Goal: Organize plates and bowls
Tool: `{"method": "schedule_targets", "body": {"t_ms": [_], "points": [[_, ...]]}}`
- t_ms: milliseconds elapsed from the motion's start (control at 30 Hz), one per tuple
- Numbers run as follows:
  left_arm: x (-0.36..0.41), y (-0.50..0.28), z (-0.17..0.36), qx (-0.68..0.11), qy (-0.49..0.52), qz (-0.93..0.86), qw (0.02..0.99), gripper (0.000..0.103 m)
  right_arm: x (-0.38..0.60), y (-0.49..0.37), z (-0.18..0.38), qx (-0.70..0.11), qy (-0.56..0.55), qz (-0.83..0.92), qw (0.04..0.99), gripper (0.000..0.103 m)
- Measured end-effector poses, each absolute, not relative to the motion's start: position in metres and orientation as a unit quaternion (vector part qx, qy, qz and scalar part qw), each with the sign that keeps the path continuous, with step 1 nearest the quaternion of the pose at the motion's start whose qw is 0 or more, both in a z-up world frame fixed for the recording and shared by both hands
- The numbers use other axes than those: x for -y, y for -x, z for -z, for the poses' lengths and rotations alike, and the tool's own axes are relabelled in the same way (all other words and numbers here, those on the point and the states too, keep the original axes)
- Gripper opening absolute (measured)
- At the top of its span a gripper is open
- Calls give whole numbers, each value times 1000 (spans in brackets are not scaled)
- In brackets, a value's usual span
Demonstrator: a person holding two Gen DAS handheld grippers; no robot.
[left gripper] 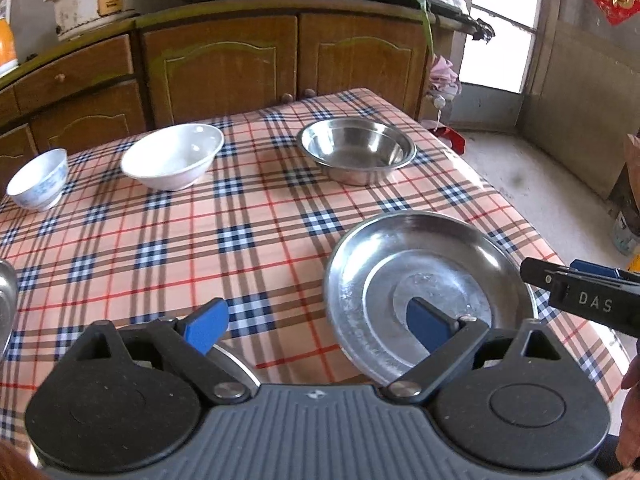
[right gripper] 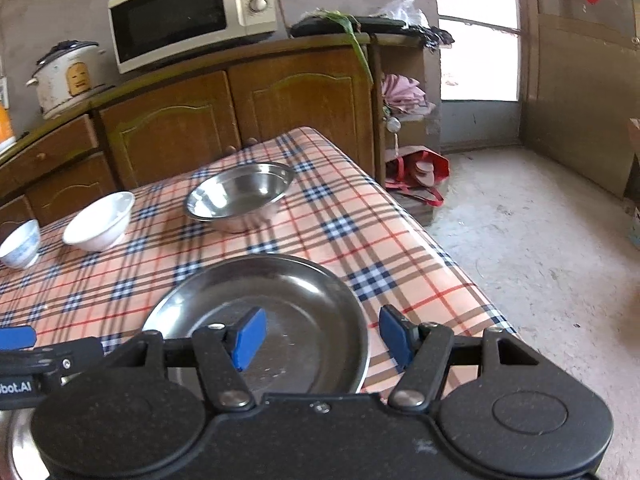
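Hovering over the checked tablecloth [left gripper: 160,240], my left gripper [left gripper: 316,326] has its blue pads spread wide with nothing between them; the steel plate [left gripper: 400,248] lies at lower right of that frame, its near rim under my right-hand pad. In the right wrist view my right gripper [right gripper: 320,338] is likewise spread and empty, and the same steel plate [right gripper: 280,292] sits at lower centre, its right rim falling between the two pads, the left pad over its basin. Farther back, the steel bowl [right gripper: 240,196] stands at centre, the white bowl [right gripper: 100,222] to its left, and the small blue-patterned bowl [right gripper: 20,244] at the left edge, all apart from one another
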State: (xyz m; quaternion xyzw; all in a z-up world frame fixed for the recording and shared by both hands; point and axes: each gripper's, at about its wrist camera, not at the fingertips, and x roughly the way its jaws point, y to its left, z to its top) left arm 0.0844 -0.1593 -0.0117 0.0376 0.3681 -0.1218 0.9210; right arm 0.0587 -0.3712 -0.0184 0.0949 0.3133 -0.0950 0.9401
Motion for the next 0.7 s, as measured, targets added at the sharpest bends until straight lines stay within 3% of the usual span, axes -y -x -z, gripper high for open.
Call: {"method": "schedule_targets", "body": {"t_ms": [700], "points": [[186,-139,57,-416,-64,96,902,101,414,-102,68,-358,-166,99,914,77]]}}
